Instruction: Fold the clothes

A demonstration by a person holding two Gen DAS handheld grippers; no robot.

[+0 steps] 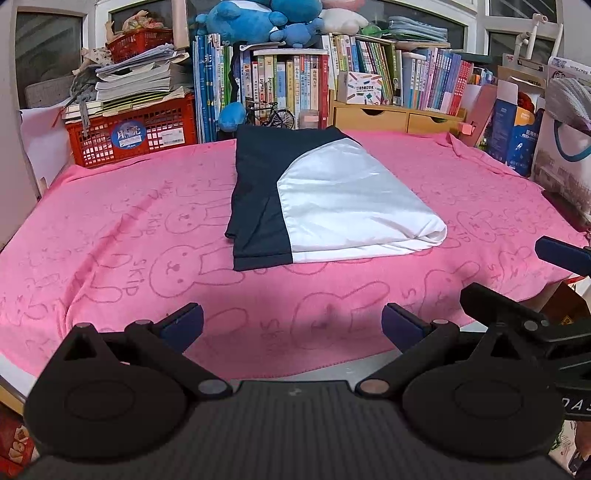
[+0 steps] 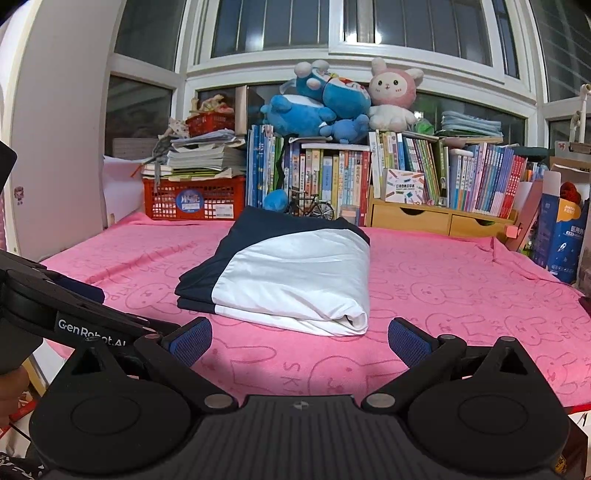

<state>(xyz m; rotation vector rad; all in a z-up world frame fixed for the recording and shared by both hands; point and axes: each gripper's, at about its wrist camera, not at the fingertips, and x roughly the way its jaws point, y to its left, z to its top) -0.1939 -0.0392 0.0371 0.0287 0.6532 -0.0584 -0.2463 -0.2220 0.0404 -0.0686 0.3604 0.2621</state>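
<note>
A folded garment (image 1: pixel 325 199), navy on its left part and white on its right, lies flat in the middle of the pink bunny-print towel (image 1: pixel 110 229). The right wrist view shows the same garment (image 2: pixel 291 277) as a neat stack with its rounded fold toward me. My left gripper (image 1: pixel 292 325) is open over the towel's near edge, well short of the garment, with nothing between its fingers. My right gripper (image 2: pixel 300 341) is also open and empty, just in front of the garment's near edge. Part of the right gripper (image 1: pixel 517 321) appears at the right of the left wrist view.
Behind the towel stand a red crate (image 1: pixel 133 133) stacked with papers, rows of books (image 1: pixel 280 88), wooden drawers (image 1: pixel 395 116) and blue plush toys (image 1: pixel 258 18). Boxes and a bag (image 1: pixel 561 147) crowd the right edge. A small model bicycle (image 2: pixel 310 208) stands just behind the garment.
</note>
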